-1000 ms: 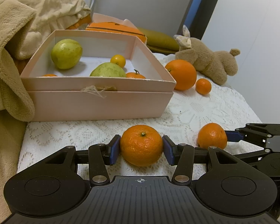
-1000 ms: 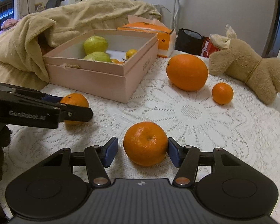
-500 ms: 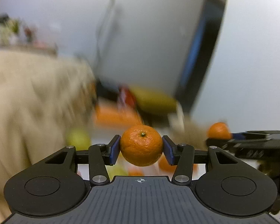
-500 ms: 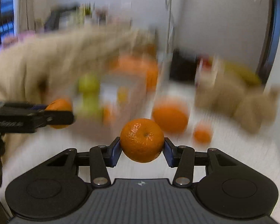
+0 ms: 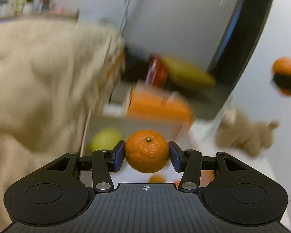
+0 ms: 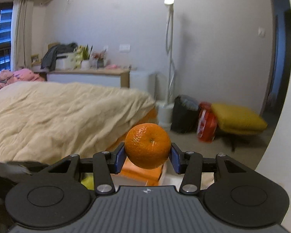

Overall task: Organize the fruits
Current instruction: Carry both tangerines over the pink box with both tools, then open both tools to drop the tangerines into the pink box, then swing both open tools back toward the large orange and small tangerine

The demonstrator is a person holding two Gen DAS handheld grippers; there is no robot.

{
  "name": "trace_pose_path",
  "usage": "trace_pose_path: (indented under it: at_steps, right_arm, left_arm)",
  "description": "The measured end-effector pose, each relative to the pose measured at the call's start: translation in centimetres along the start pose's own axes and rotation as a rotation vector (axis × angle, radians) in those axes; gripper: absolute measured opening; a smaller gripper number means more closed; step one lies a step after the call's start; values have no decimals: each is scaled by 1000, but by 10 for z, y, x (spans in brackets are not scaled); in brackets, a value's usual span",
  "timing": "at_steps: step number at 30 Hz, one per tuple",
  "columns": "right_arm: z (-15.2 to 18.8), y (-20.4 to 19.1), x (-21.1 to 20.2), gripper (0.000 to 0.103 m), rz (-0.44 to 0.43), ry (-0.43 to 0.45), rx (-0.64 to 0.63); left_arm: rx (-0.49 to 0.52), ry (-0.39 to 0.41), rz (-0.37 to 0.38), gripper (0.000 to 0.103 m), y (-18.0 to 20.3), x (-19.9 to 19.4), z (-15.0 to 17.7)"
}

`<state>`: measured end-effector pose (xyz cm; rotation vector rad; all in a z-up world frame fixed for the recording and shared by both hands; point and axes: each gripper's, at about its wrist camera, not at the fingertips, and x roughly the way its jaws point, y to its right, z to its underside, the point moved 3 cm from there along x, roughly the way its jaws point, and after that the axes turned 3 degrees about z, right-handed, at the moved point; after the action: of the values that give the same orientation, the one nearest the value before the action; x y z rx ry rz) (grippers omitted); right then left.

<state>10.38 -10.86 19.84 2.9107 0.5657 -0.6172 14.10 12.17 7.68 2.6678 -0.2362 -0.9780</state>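
L gripper (image 5: 146, 156): blue pads clamp round orange mandarin w/ green stem nub (image 5: 147, 151), fruit betw fingers, off surface. R gripper (image 6: 147, 158): jaws just closed, pads now pinch second round orange mandarin (image 6: 147, 145).

I see pale pink cardboard box (image 5: 133, 124) ahead of and below L fingers, blurred; green pear-like fruit (image 5: 104, 140) inside, just left of L pad.

Risks, my read:
- smooth round peel, narrow pads; quick swing could roll fruit out
- early drop misses box
- both grippers heading to same box may collide
- hard squeeze bruises fruit

My left gripper (image 5: 147, 151) holds one mandarin (image 5: 147, 151) above the box (image 5: 133, 125), a pear (image 5: 106, 139) in its far-left corner, blanket (image 5: 48, 89) left, plush toy (image 5: 244, 136) right.
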Motion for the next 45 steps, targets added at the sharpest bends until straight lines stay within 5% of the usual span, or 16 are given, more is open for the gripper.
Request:
trace_pose_path:
  at_steps: [2, 6, 9, 19, 22, 32, 37, 45]
  right_arm:
    - [12, -7, 15, 47, -2, -48, -19]
    - [31, -15, 46, 47, -26, -139, -10]
    - [47, -22, 77, 47, -47, -219, 18]
    - [82, -58, 170, 49, -157, -393, 113]
    - [80, -54, 169, 71, -138, -386, 103]
    - [82, 34, 138, 74, 27, -332, 119]
    - [108, 97, 130, 74, 117, -353, 208]
    - [140, 127, 126, 74, 30, -360, 381]
  left_arm:
    - [-22, -30, -12, 53, -12, 14, 12]
    - [-24, 136, 73, 52, -12, -21, 13]
    - [16, 199, 62, 52, -8, -47, 17]
    - [78, 89, 11, 52, 2, -39, 43]
    - [74, 76, 14, 52, 2, -32, 44]
    - [75, 65, 19, 52, 13, -34, 47]
    - [119, 59, 118, 52, 41, -38, 54]
    - [256, -20, 238, 52, 105, -32, 90]
